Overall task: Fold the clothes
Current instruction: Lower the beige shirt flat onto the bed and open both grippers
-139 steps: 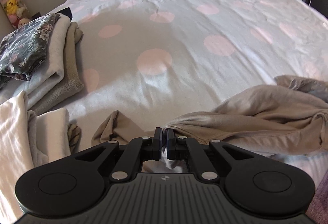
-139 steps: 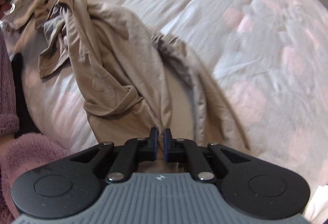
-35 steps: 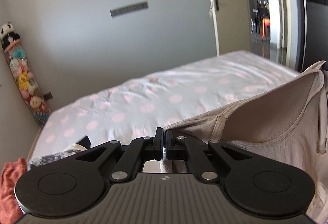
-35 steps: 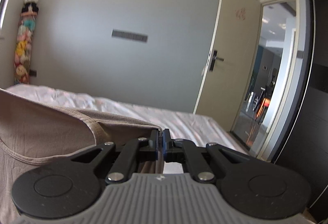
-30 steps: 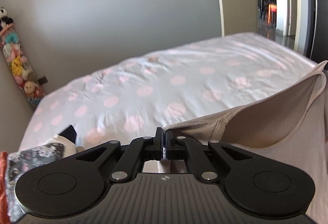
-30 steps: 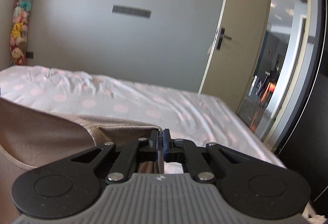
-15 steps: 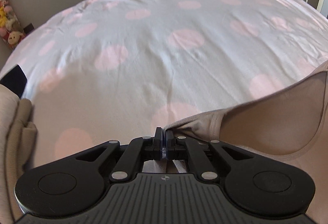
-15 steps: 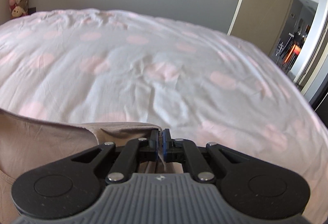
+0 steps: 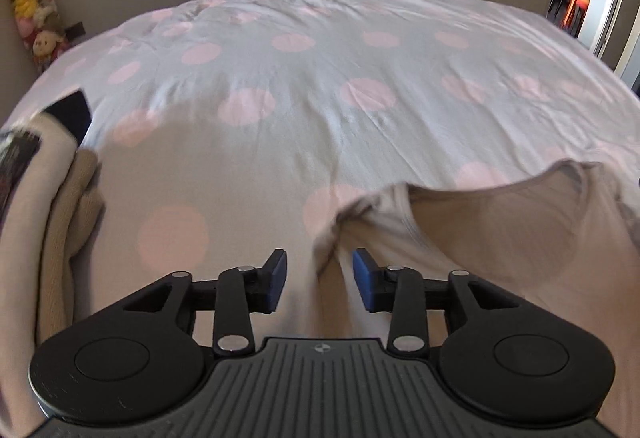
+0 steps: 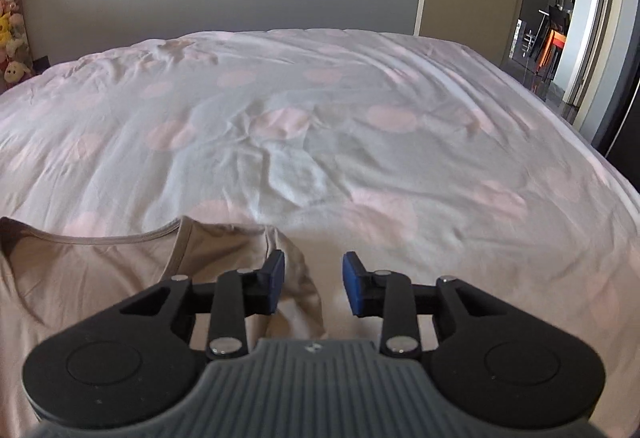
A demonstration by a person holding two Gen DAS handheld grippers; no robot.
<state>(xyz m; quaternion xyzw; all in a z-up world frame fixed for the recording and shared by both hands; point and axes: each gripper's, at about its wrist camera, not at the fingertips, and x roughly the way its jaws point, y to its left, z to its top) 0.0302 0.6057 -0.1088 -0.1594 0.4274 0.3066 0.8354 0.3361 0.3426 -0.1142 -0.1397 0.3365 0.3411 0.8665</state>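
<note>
Bed: the duvet cover (image 9: 320, 109), pale grey with pink dots, fills most of both views; its near edge is hidden behind the gripper bodies.
Garment: a beige top (image 9: 500, 238) lies on the duvet with its neckline facing the far side of the bed; its lower part is cut off by the frame and the grippers, so its full shape cannot be made out. In the right wrist view the top (image 10: 100, 270) spreads to the left, its shoulder strap bunched by the left finger.
Pile: folded clothes (image 9: 48, 205) sit at the left edge, blurred and partly out of frame.
Left gripper (image 9: 319, 280): fingers spread apart, holding nothing; a crumpled strap of the top lies between them.
Right gripper (image 10: 313, 282): fingers likewise apart and empty.
Wall corner: stuffed toys (image 9: 30, 1), small and indistinct.
</note>
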